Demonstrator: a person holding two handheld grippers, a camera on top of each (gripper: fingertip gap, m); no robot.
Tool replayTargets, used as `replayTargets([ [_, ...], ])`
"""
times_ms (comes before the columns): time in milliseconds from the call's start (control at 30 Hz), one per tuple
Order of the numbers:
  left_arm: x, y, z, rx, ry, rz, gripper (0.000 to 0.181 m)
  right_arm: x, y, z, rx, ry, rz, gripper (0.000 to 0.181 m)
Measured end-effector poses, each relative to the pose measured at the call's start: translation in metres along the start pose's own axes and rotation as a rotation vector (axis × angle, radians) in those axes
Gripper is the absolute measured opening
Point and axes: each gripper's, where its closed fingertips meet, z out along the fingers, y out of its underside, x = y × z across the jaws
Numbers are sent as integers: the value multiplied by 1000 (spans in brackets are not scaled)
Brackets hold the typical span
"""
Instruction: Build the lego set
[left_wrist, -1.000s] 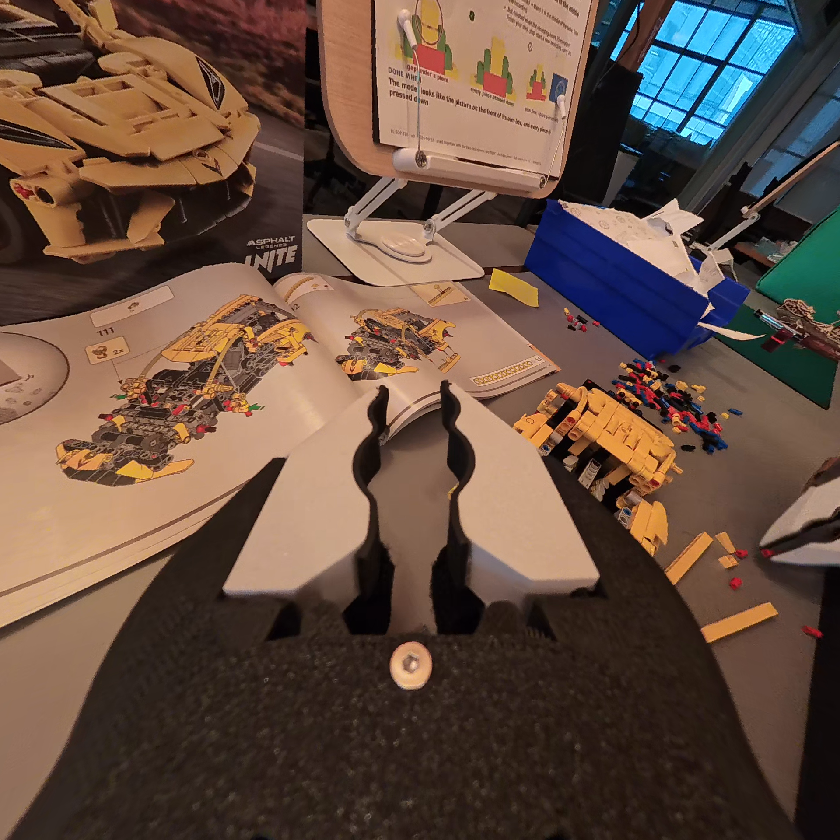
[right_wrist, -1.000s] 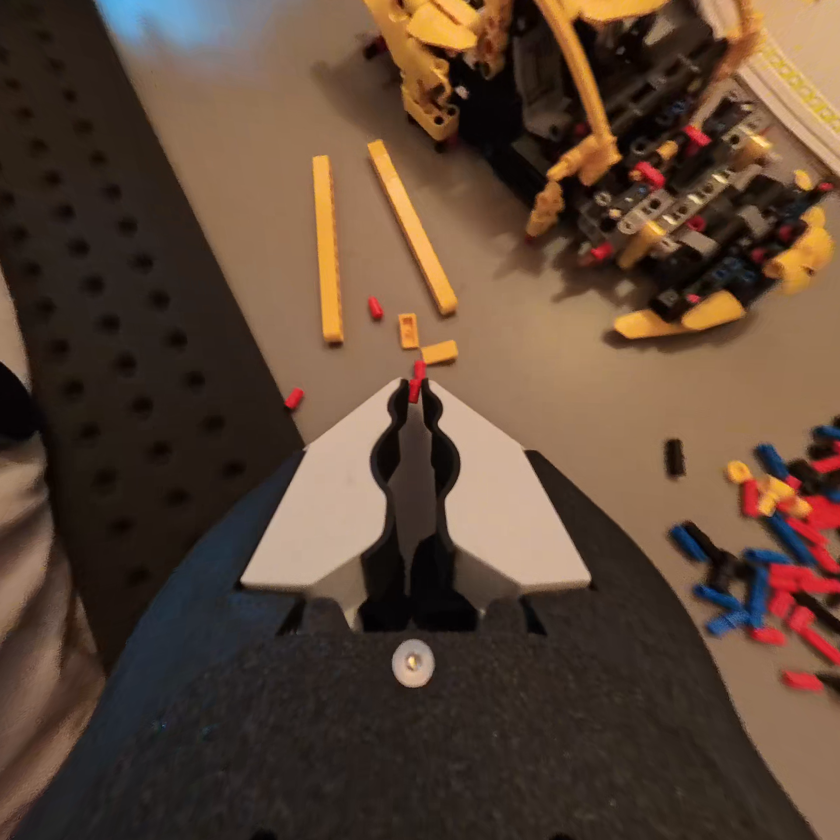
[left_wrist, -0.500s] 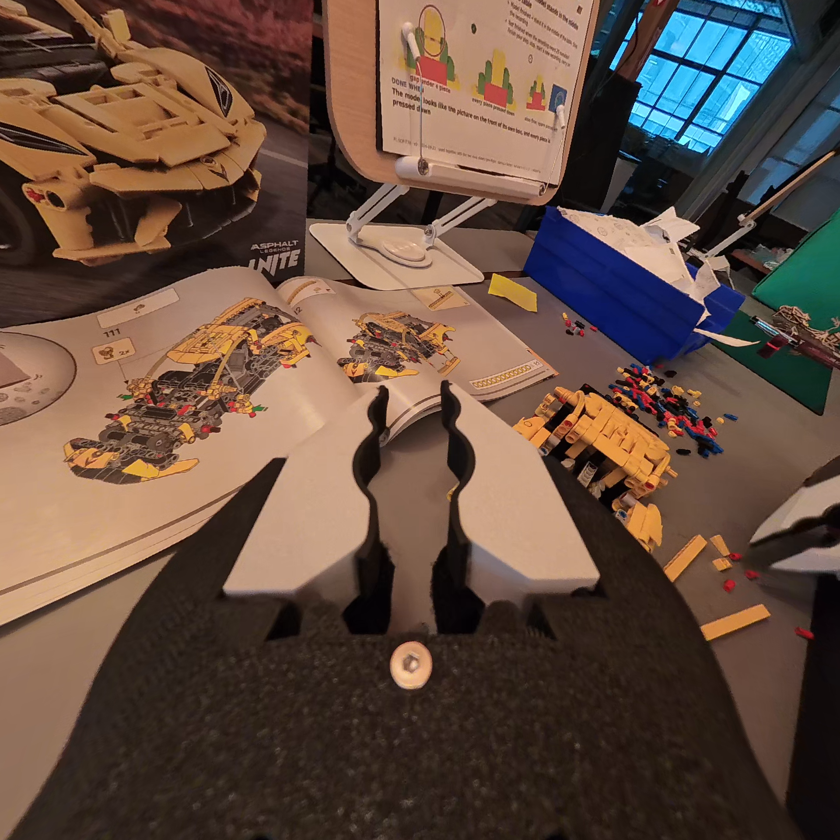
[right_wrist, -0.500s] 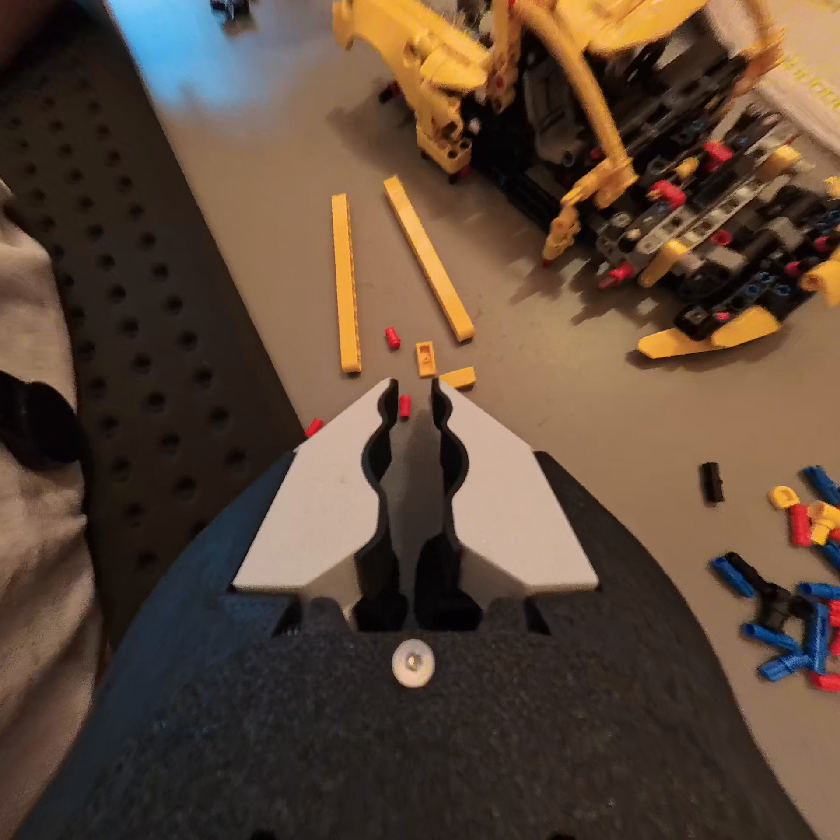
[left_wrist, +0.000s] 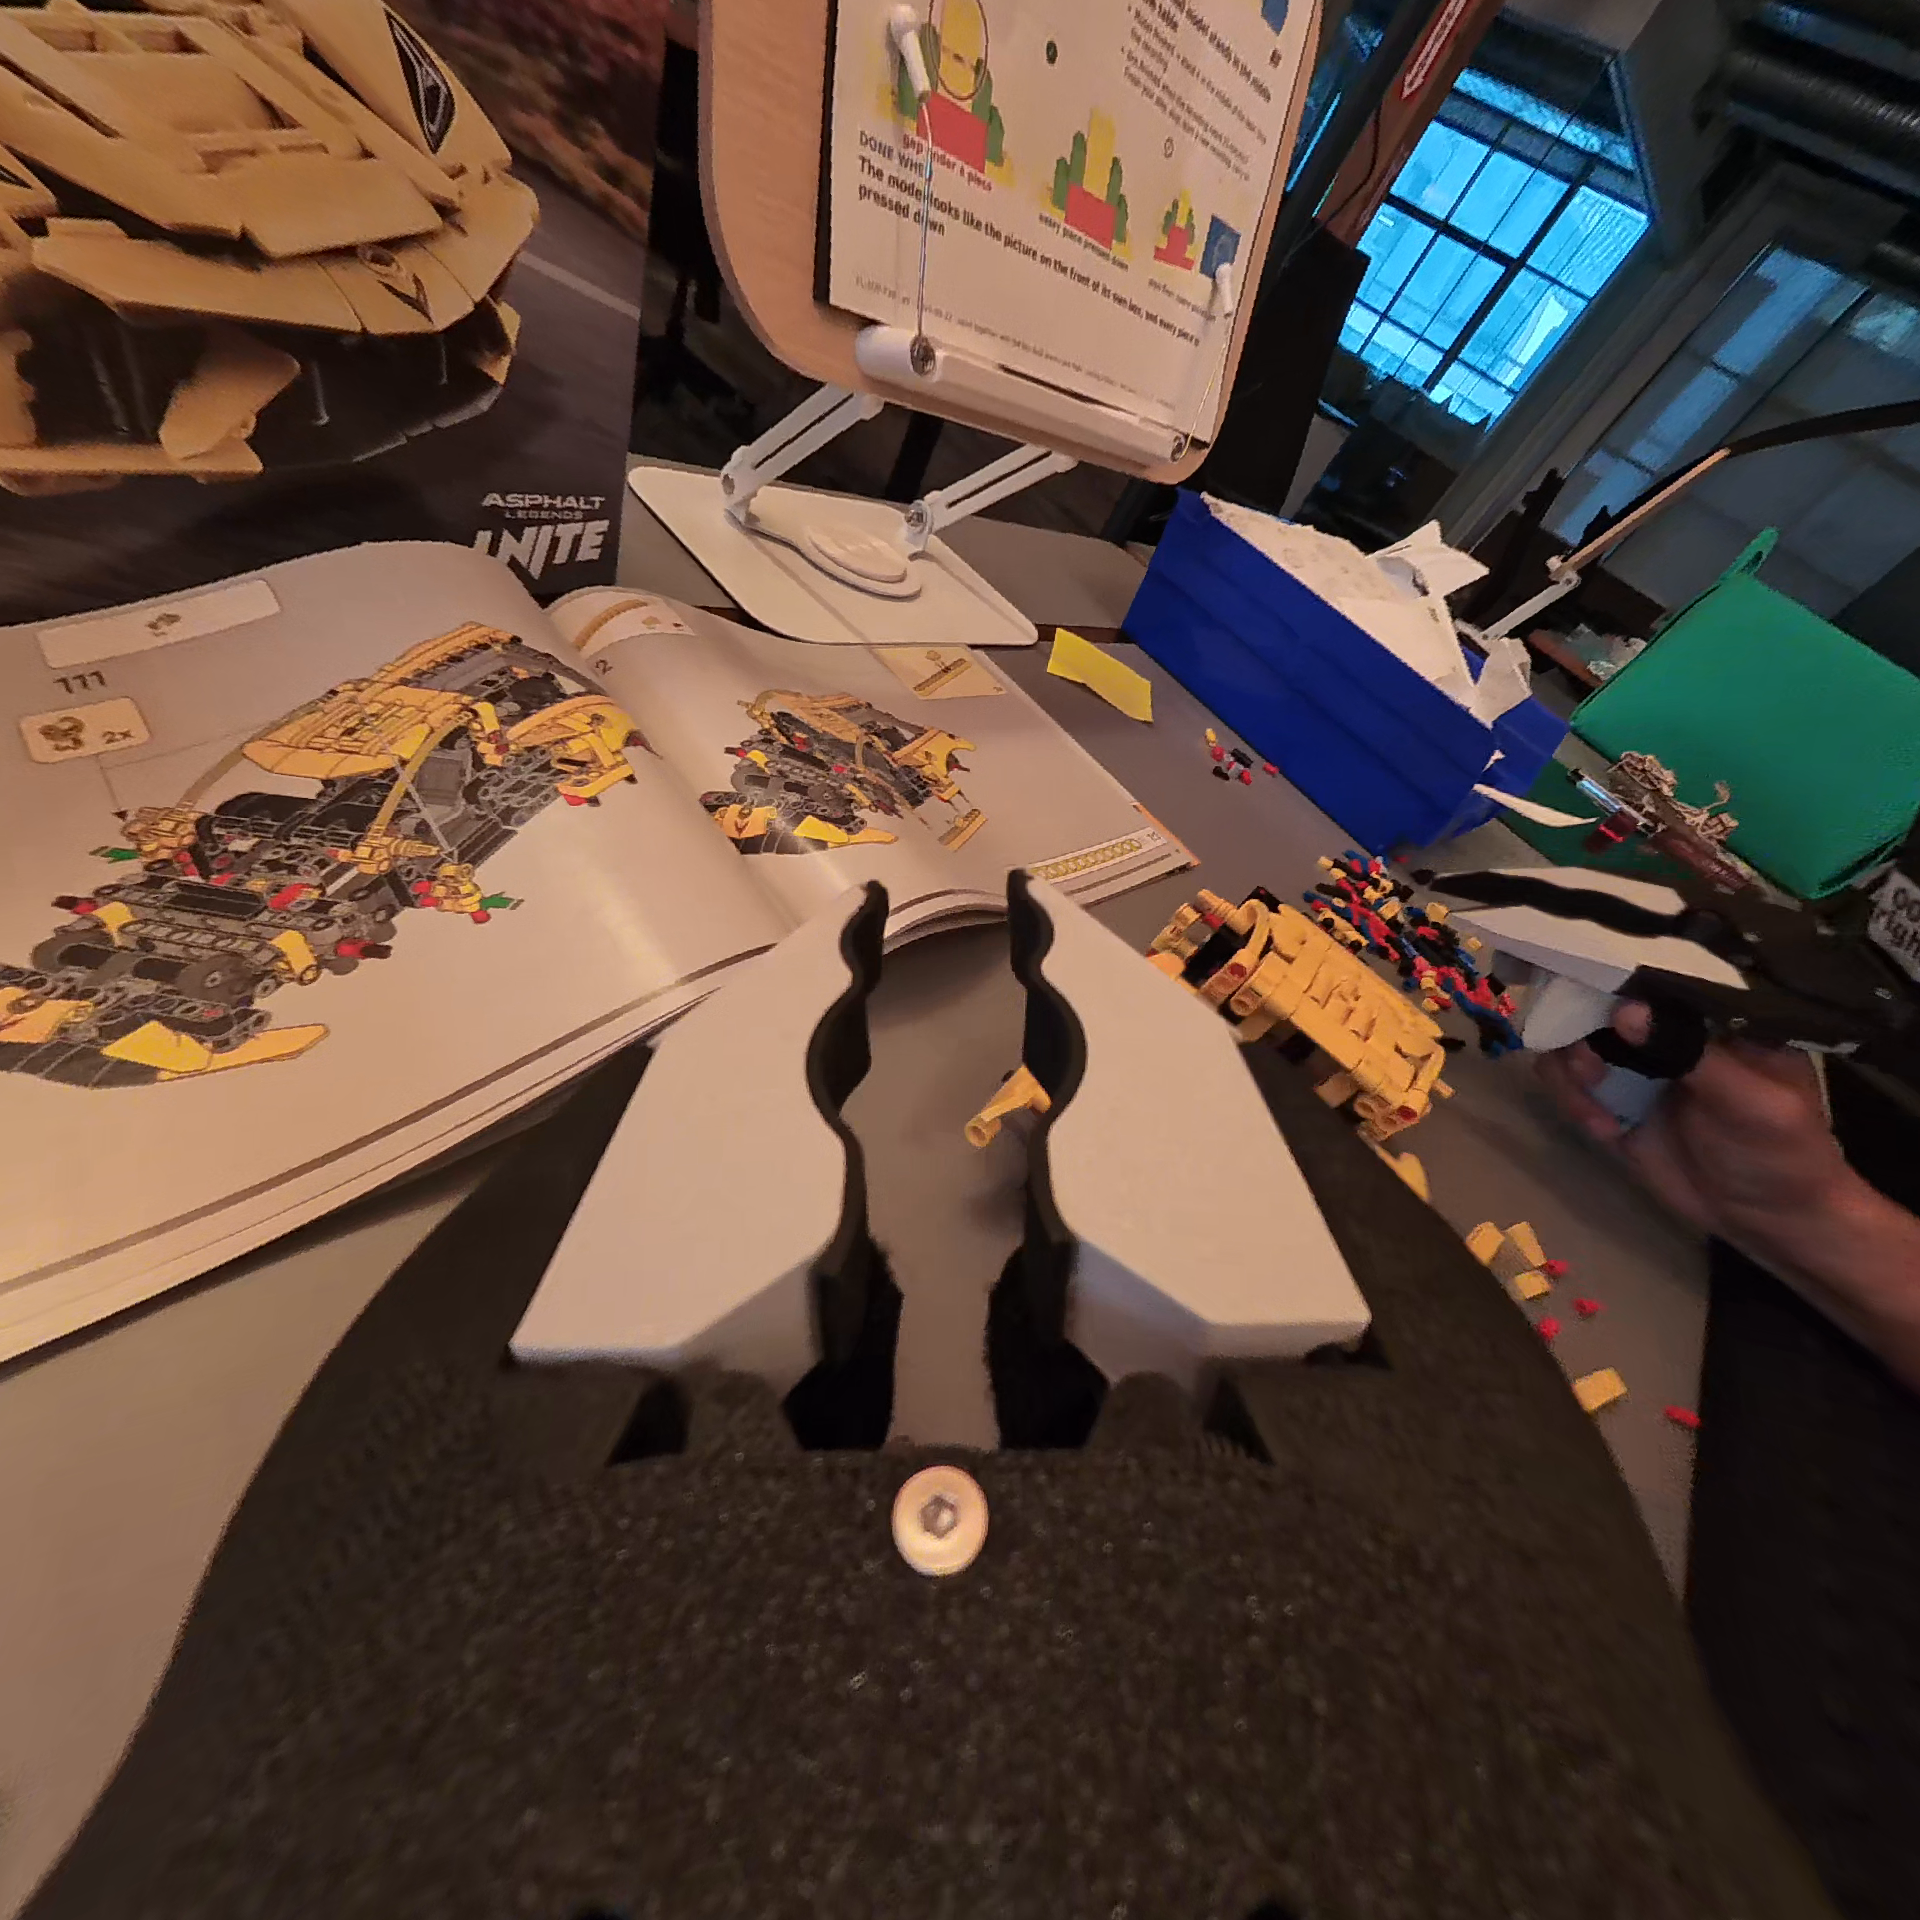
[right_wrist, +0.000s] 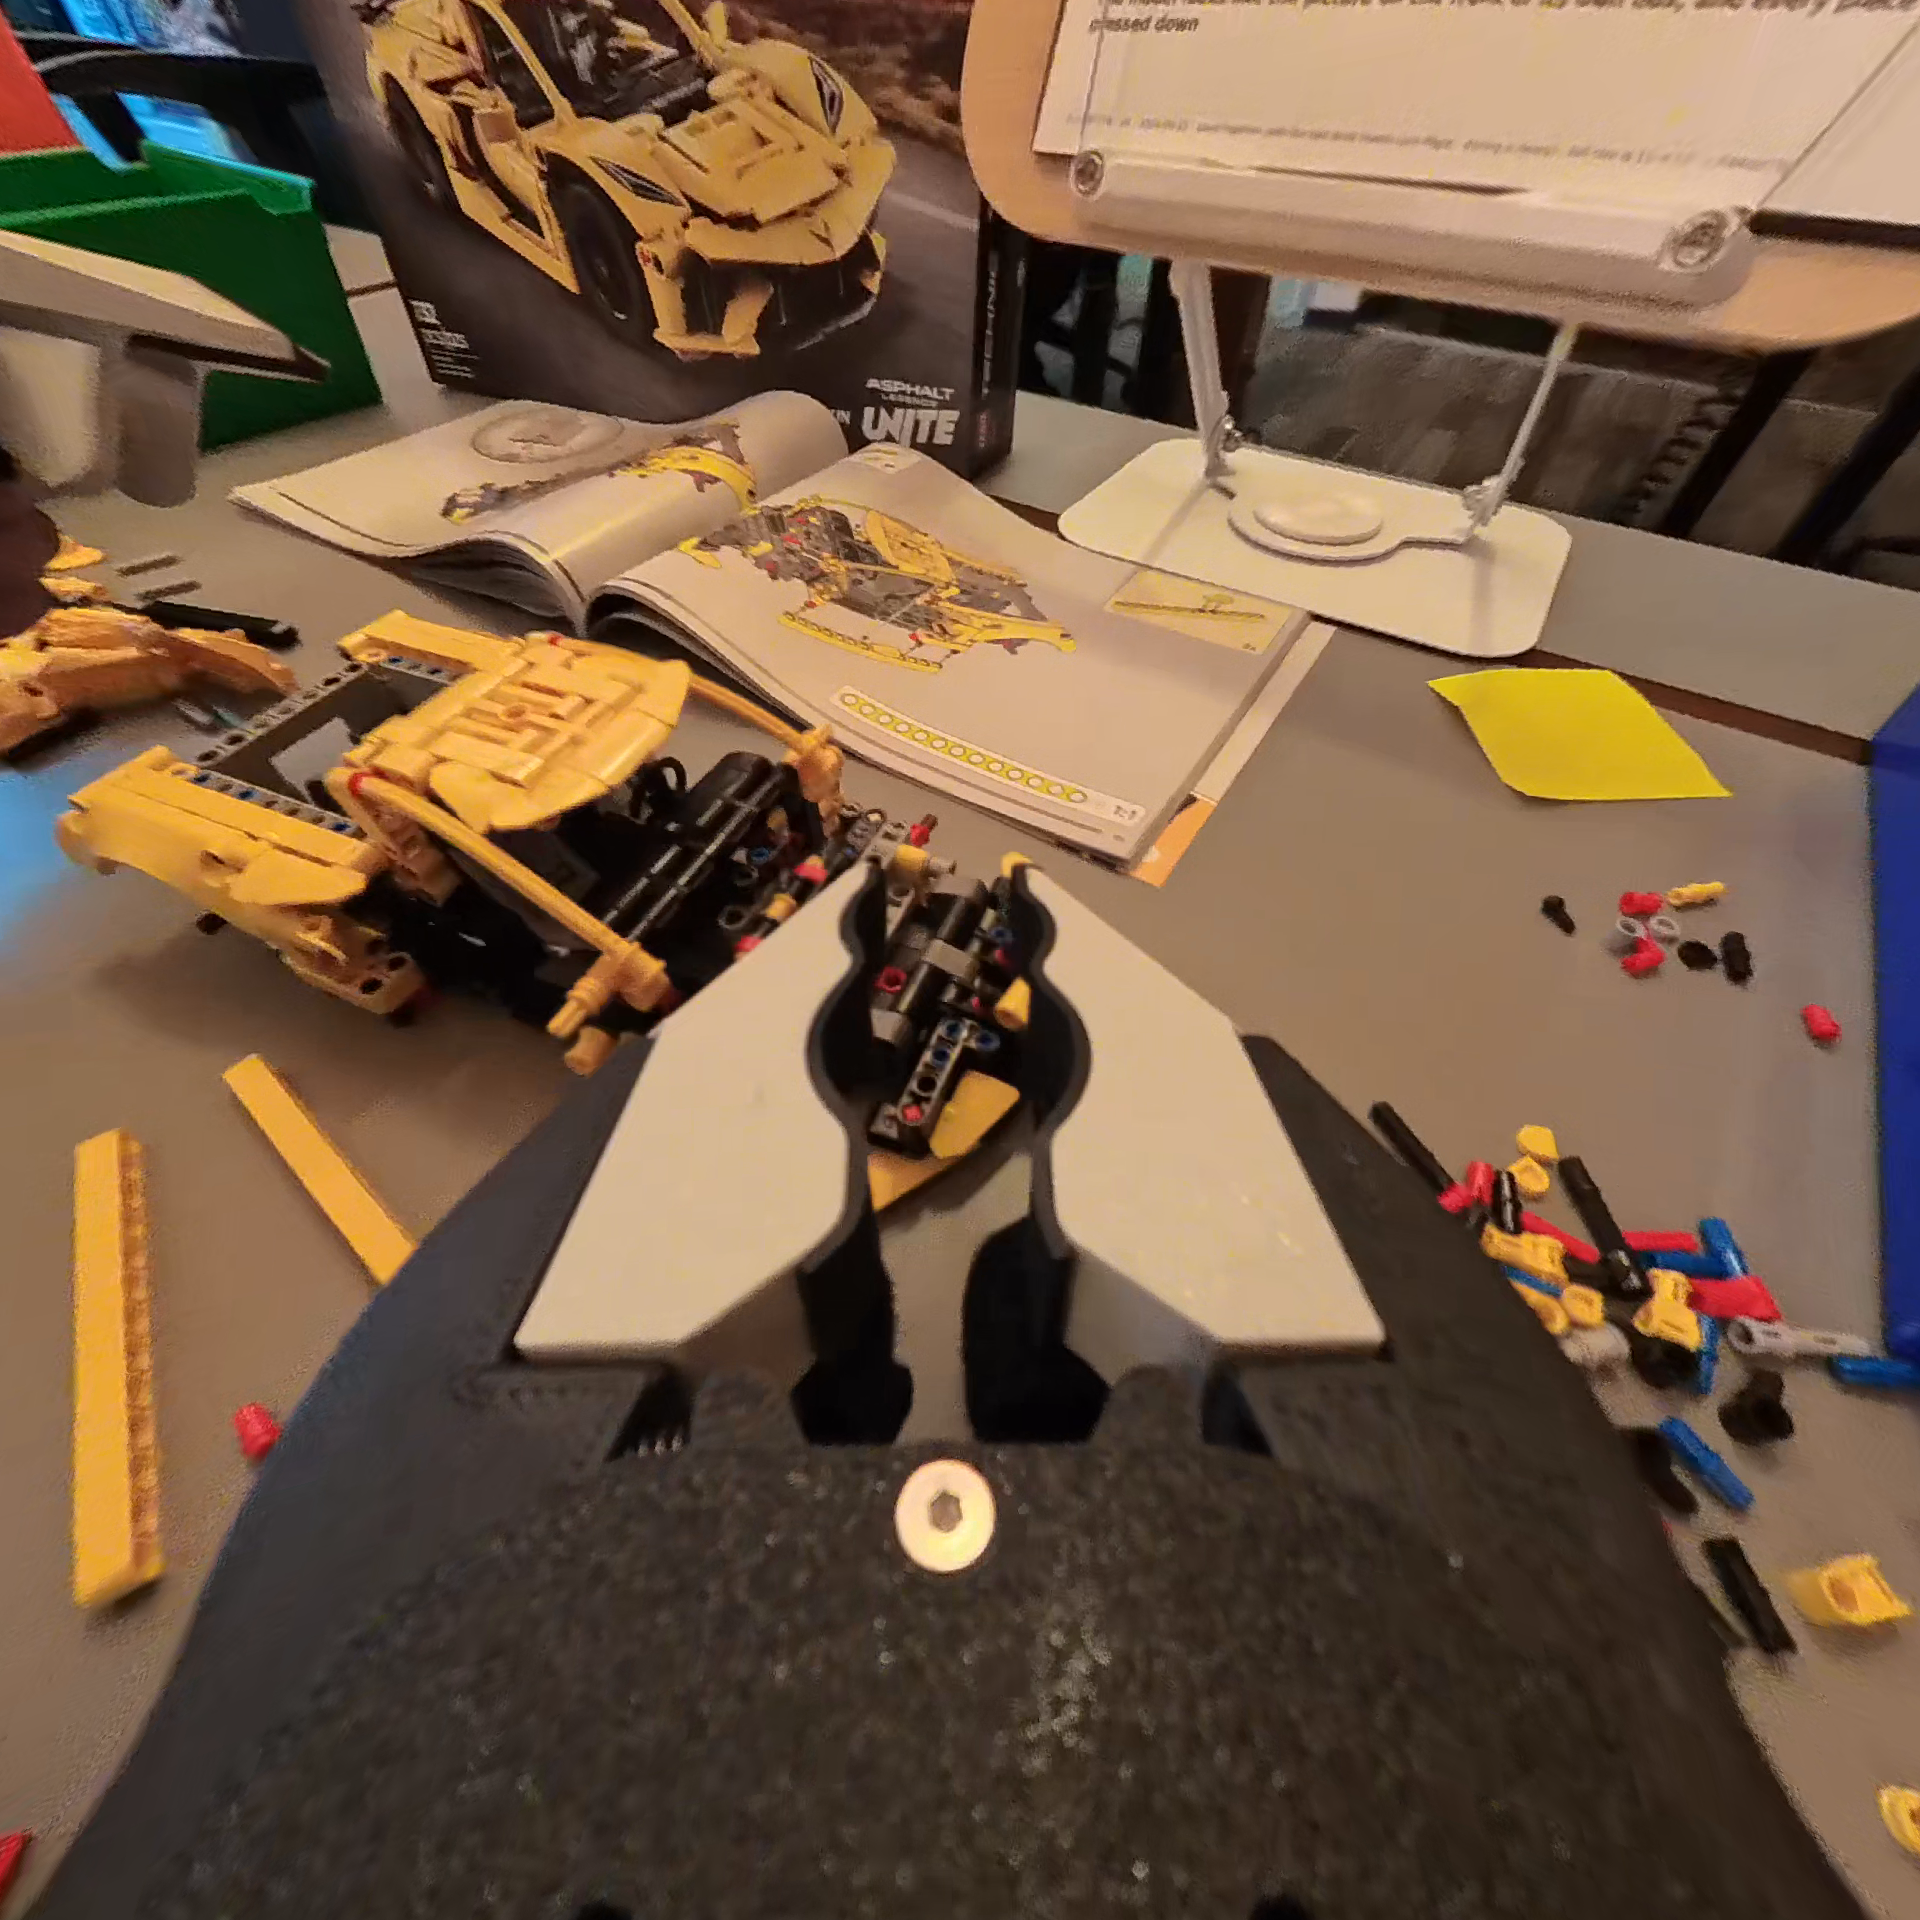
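Since a second ago: right gripper (right_wrist: 940, 894) has lifted off the small red pins at the table edge and swung up to face the half-built car (right_wrist: 416, 821); left gripper (left_wrist: 940, 899) has barely shifted.
Right gripper: fingers parted, nothing between them — the car's black rear framework only shows through the gap, behind it.
Left gripper: spread apart and empty, hovering at centre frame over grey table (left_wrist: 1299, 717), just short of the open instruction booklet (left_wrist: 416, 852); a small yellow connector (left_wrist: 1006, 1107) lies on the table under its right finger.
Car: centre-left of the right wrist view, yellow roof panel up, black chassis exposed toward lower centre.
Loose parts: two long yellow beams (right_wrist: 114, 1361) at lower left; mixed pile of pins (right_wrist: 1621, 1278) at right.
Background: set box (right_wrist: 675, 208) at upper centre, tilted stand (right_wrist: 1320, 520) at upper right, blue bin (left_wrist: 1320, 665) at right of the left view.
Step in hand: probably choosing the next piece or the spot on the chassis.
Doing it well: check the booklet page first — then pinch a pin squarely across its length, and let the left gripper steady the car before pressing anything in.
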Motion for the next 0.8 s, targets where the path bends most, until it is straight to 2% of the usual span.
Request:
replayTargets([
  [167, 5, 6, 7, -22, 24, 3, 23, -14, -6, 5, -1, -92, 47, 21],
  [267, 13, 9, 11, -31, 45, 16, 23, -26, -3, 3, -24, -113, -28, 19],
  [367, 23, 9, 13, -35, 66, 47, 23, -56, 0, 0, -56, -246, -99, 14],
  [433, 28, 8, 14, -30, 66, 85, 23, -91, 10, -8, -99, -405, -186, 15],
  [500, 33, 5, 13, -15, 72, 124, 23, -115, 31, -15, -184, -504, -291, 14],
  [667, 45, 1, 9, 4, 103, 164, 23, -134, 56, -24, -296, -603, -323, 17],
  [800, 51, -1, 9, 18, 114, 195, 23, -133, 75, -18, -384, -570, -388, 22],
])
